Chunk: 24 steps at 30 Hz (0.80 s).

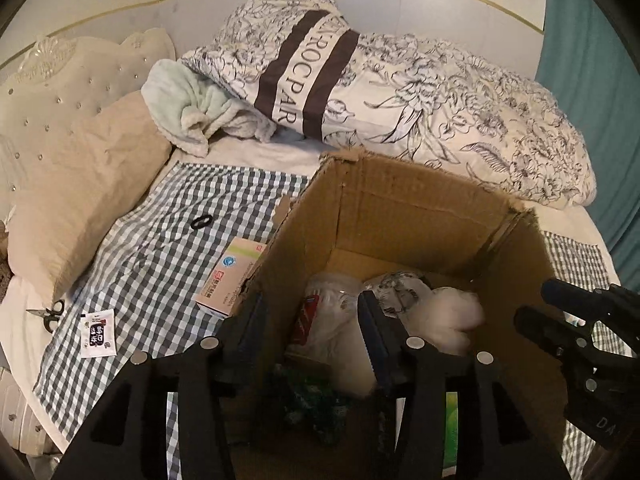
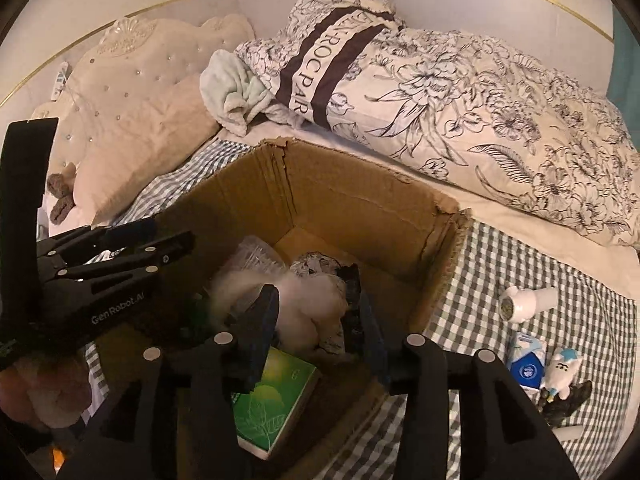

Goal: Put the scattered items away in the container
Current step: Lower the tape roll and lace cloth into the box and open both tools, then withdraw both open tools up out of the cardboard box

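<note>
Cardboard box: open-topped, standing on the checked cloth on the bed; walls look soft and torn at the rim, so it may flex if pushed.
Inside the box: a white fluffy wad, a clear plastic bag, a green-printed box and some patterned fabric; it is already partly filled.
Medicine carton: lies on the cloth, touching the box's left outer wall. Likely light and stiff; best taken across its short sides.
Sachet: flat on the cloth near the bed's edge. Thin and slippery, so probably hard to pinch; an edge grip looks wise.
Hair tie: small black loop, limp; pinch one side of the ring.
Scissors: at the cloth's left border; hard, take at the closed blades.
Right-side items: a white bottle lying down, a blue tissue pack and a small plush toy, together on the cloth, apart from the box. Bottle may roll; pack and toy are soft.
Left tongs: parted, empty, poised over the box's left part.
Right tongs: parted, over the box interior around the fluffy wad; I cannot tell if they touch it.
Surroundings: floral duvet, beige pillow.
</note>
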{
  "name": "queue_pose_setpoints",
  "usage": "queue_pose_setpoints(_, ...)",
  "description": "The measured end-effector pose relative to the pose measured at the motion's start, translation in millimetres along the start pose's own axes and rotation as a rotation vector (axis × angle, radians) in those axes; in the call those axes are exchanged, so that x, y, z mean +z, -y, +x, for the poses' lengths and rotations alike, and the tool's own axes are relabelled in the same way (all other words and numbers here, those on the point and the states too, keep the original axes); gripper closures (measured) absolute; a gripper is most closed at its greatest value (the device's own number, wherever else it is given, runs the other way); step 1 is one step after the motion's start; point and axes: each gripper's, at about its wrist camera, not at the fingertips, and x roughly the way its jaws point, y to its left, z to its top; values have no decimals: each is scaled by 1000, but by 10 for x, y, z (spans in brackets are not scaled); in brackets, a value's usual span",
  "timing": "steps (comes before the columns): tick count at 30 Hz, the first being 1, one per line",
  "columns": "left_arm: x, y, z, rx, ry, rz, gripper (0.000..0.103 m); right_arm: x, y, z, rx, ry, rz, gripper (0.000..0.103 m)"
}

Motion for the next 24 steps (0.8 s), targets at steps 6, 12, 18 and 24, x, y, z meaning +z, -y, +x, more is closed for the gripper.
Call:
queue_pose_setpoints(6,50,45,-265,0,39,1,47,18,4,-294,-16,41,6,60)
queue_pose_setpoints(12,80,144,-605,9,103,23,32,20,20,-608,-30,89,14,51)
queue_pose_setpoints(18,118,236,-915,10,157,26,22,2,53,-955,-45,137,19,49)
queue_pose_setpoints(24,125,340,-1215,1,211,25,15,-51,125,-1312,-67,189,37,41)
